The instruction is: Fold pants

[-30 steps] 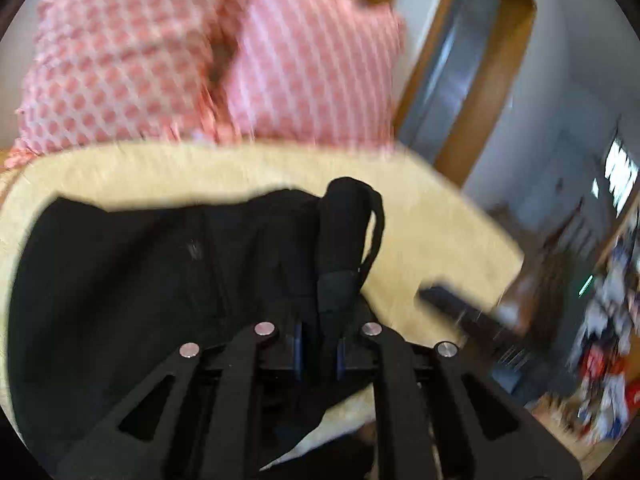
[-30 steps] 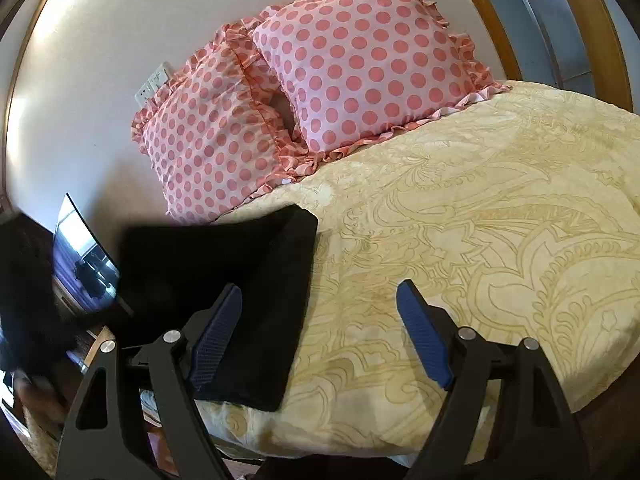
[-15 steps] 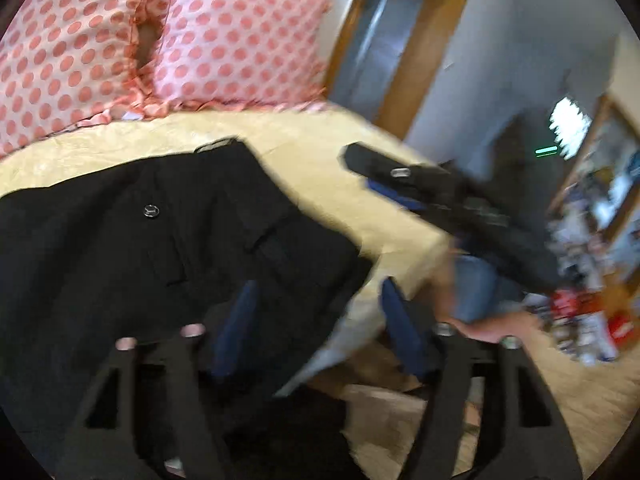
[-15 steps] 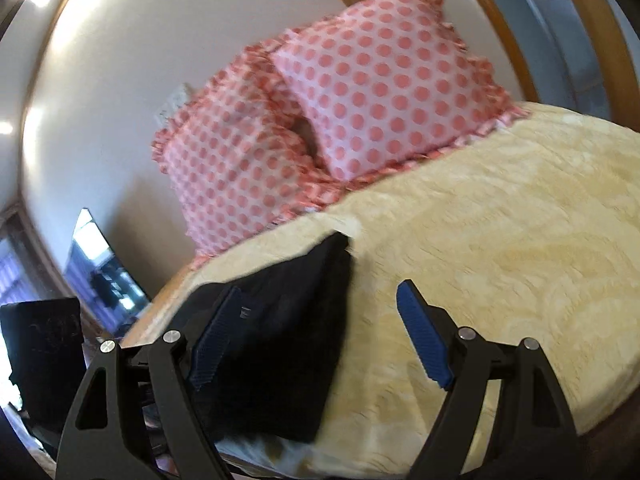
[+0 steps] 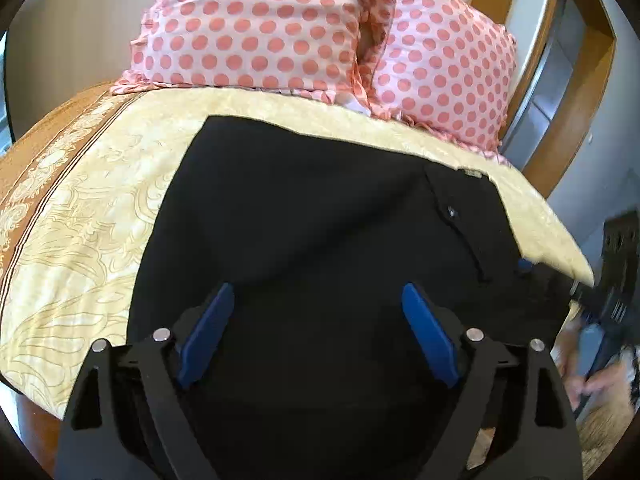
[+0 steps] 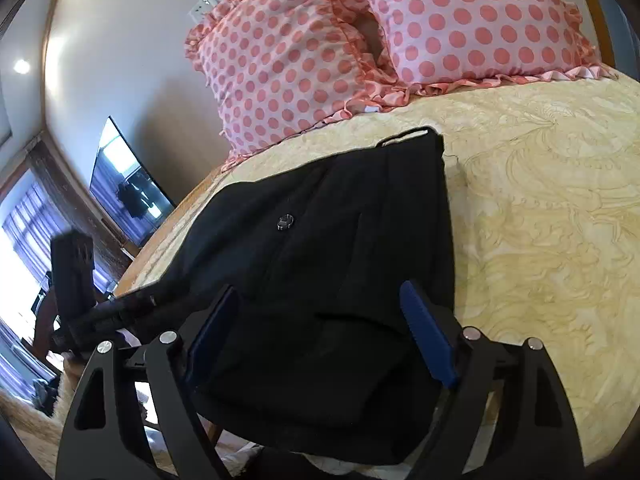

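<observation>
Black pants (image 5: 312,216) lie folded flat on a yellow patterned bedspread (image 5: 80,216), near the bed's edge. A pocket button (image 6: 285,222) faces up. My left gripper (image 5: 316,300) is open and empty, hovering over the near part of the pants. My right gripper (image 6: 316,304) is open and empty, above the near end of the pants (image 6: 340,240), which hangs slightly over the bed's edge. The right gripper also shows blurred at the right edge of the left wrist view (image 5: 600,320). The left gripper appears at the left of the right wrist view (image 6: 76,280).
Two pink polka-dot pillows (image 5: 280,24) (image 6: 460,20) lean against the wall at the head of the bed. A wooden door frame (image 5: 568,92) stands to the right. A TV (image 6: 124,184) and a window are at the left. The bedspread (image 6: 560,220) stretches right of the pants.
The left gripper let go of the pants fabric and opened, then swung back over the pants. The pants now lie flat. The right gripper moved closer over them, staying open.
</observation>
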`<state>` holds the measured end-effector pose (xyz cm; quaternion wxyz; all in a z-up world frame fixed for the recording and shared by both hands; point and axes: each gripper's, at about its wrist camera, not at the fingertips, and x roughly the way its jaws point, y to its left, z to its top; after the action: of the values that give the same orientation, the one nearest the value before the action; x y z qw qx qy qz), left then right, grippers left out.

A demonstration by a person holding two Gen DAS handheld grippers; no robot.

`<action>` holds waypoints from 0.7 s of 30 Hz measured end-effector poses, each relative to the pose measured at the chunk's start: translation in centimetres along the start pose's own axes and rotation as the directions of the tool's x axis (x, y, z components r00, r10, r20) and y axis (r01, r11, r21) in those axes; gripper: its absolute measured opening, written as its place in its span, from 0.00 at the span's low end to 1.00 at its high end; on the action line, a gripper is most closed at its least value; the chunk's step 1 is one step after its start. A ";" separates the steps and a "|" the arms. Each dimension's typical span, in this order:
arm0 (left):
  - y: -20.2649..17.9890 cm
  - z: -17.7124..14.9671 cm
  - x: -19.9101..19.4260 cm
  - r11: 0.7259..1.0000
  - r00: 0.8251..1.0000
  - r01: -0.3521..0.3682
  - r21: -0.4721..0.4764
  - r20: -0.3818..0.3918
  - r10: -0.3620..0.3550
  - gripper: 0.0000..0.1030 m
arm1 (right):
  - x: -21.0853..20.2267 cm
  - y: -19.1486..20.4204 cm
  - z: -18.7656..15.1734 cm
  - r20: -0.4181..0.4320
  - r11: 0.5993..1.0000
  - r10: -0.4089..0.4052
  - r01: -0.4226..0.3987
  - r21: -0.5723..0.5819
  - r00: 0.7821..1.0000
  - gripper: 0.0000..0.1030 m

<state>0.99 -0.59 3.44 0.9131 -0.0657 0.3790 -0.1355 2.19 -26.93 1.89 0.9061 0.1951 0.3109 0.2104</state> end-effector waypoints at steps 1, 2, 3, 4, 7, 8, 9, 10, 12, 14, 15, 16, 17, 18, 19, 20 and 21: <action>0.0 0.0 0.0 1.000 1.000 0.004 0.004 0.005 -0.004 0.85 | -0.4 -0.3 0.6 0.024 1.000 0.000 -0.001 0.020 1.000 0.82; 0.1 0.0 0.0 1.000 1.000 0.011 0.002 0.007 -0.011 0.86 | -0.9 -0.8 1.4 0.052 0.999 -0.009 0.007 0.042 0.999 0.82; 0.2 0.0 0.1 1.000 1.000 0.019 -0.003 0.009 -0.019 0.86 | -1.3 -1.5 2.5 0.076 0.997 -0.032 0.027 0.072 0.997 0.82; 0.2 0.0 0.0 1.000 1.000 0.024 -0.006 0.009 -0.024 0.87 | -1.2 -2.1 3.3 0.074 0.995 -0.047 0.041 0.092 0.996 0.79; 0.4 0.4 0.4 1.000 1.000 0.029 -0.006 0.012 -0.029 0.87 | 0.9 -4.1 5.6 -0.012 0.986 -0.094 0.095 0.138 0.995 0.67; 0.3 0.8 0.9 1.000 1.000 0.026 0.001 0.012 -0.026 0.87 | 1.6 -4.4 6.1 -0.037 0.985 -0.105 0.109 0.136 0.994 0.64; 0.2 0.9 1.0 1.000 1.000 0.024 0.006 0.012 -0.024 0.87 | 2.7 -4.8 6.5 -0.074 0.982 -0.123 0.132 0.132 0.990 0.60; 0.2 1.0 1.2 1.000 1.000 0.022 0.013 0.014 -0.022 0.87 | 3.3 -5.1 6.4 -0.097 0.981 -0.132 0.144 0.129 0.986 0.56; 0.2 0.8 1.1 0.999 1.000 0.022 0.023 0.015 -0.022 0.87 | 4.6 -5.6 6.4 -0.138 0.980 -0.134 0.151 0.129 0.981 0.54; 0.3 0.8 0.9 0.999 0.999 0.032 0.022 0.014 -0.032 0.87 | 4.9 -5.9 6.1 -0.148 0.983 -0.099 0.120 0.137 0.984 0.42; 0.5 0.9 0.7 0.999 0.999 0.042 0.013 0.011 -0.042 0.87 | 5.0 -5.8 6.0 -0.152 0.987 -0.077 0.097 0.131 0.985 0.40; 0.8 1.2 0.4 0.998 0.998 0.062 -0.002 0.007 -0.062 0.87 | 4.9 -5.6 5.9 -0.151 0.989 -0.081 0.099 0.114 0.985 0.40; 1.4 1.8 -0.1 0.996 0.996 0.091 -0.025 0.015 -0.091 0.87 | 4.8 -5.4 5.8 -0.153 0.991 -0.085 0.100 0.092 0.985 0.40; 2.1 2.6 -0.6 0.994 0.995 0.098 -0.045 0.034 -0.097 0.87 | 4.7 -5.4 5.9 -0.154 0.991 -0.085 0.099 0.086 0.984 0.40; 2.9 3.3 -1.0 0.994 0.994 0.092 -0.066 0.057 -0.088 0.87 | 4.8 -5.7 5.9 -0.157 0.991 -0.072 0.089 0.101 0.985 0.40; 3.5 3.9 -1.2 0.993 0.995 0.083 -0.083 0.069 -0.078 0.87 | 4.9 -6.1 6.0 -0.160 0.989 -0.053 0.074 0.125 0.986 0.40; 4.6 4.9 -1.4 0.991 0.995 0.070 -0.117 0.082 -0.060 0.87 | 5.0 -6.5 6.0 -0.162 0.988 -0.031 0.055 0.146 0.986 0.40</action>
<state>4.41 4.30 6.86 0.9167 -0.1378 0.3482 -0.1396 11.38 -31.18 0.69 0.8654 0.2385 0.4016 0.1815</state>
